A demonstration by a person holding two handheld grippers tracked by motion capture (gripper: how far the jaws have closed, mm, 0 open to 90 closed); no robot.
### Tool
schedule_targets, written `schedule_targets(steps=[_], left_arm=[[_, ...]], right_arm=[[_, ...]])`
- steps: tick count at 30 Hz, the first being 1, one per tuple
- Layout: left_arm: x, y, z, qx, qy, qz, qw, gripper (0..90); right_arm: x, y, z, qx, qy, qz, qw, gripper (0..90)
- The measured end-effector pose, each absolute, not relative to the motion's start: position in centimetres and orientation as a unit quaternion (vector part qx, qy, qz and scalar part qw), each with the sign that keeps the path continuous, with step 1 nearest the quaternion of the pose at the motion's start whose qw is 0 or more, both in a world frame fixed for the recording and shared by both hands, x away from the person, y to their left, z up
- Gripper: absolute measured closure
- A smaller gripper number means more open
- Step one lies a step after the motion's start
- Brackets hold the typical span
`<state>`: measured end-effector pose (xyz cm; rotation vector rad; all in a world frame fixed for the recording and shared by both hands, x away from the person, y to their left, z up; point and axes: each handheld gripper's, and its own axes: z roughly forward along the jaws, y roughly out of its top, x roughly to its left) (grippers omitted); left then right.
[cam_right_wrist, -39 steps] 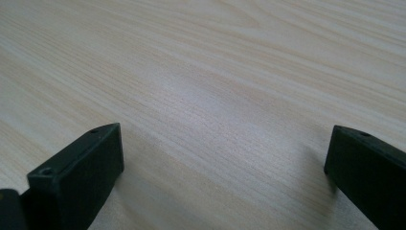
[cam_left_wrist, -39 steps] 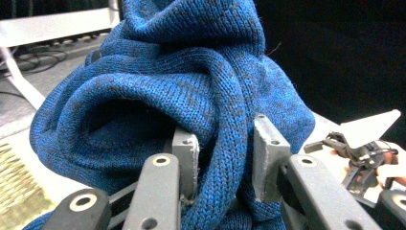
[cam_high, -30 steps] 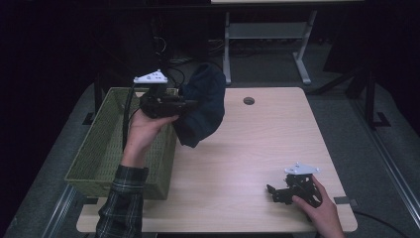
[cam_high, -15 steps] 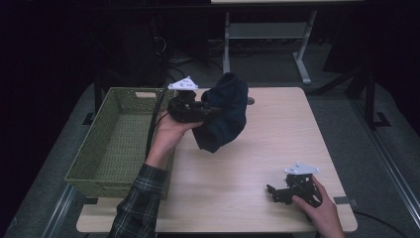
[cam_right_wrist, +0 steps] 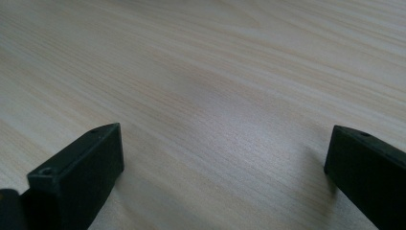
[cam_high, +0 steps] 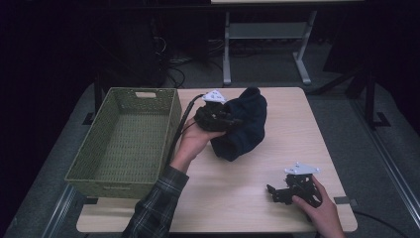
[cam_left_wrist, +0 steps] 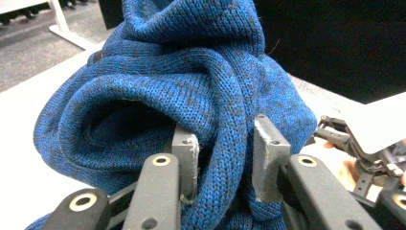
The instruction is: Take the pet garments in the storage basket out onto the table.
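Two hand-held grippers were noted. High view: the left hand-held gripper (cam_high: 233, 121) held a blue knitted garment (cam_high: 245, 126) bunched over the table (cam_high: 297, 129), beside the green basket (cam_high: 124, 144), apparently for laying out. Left gripper view: its pads (cam_left_wrist: 268, 158) pinched a thick fold (cam_left_wrist: 230, 158). Right gripper view: the right hand-held gripper (cam_right_wrist: 222, 172) rested wide open and empty on the table, seemingly in reserve

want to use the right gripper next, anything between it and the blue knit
Nothing visible. The right gripper rests open on bare table; the blue knit, clamped in the left gripper, sits up and to its left.
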<state>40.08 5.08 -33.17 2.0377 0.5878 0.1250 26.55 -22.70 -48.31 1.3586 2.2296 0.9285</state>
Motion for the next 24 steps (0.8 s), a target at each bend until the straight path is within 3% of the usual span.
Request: schedule_targets(steps=[24], left_arm=[[41.2, -2.5, -42.8, 0.886, 0.246, 0.028, 0.393, 66.7]], right_arm=[[26.5, -22.7, -48.3, 0.484, 0.79, 0.329, 0.181, 0.0]])
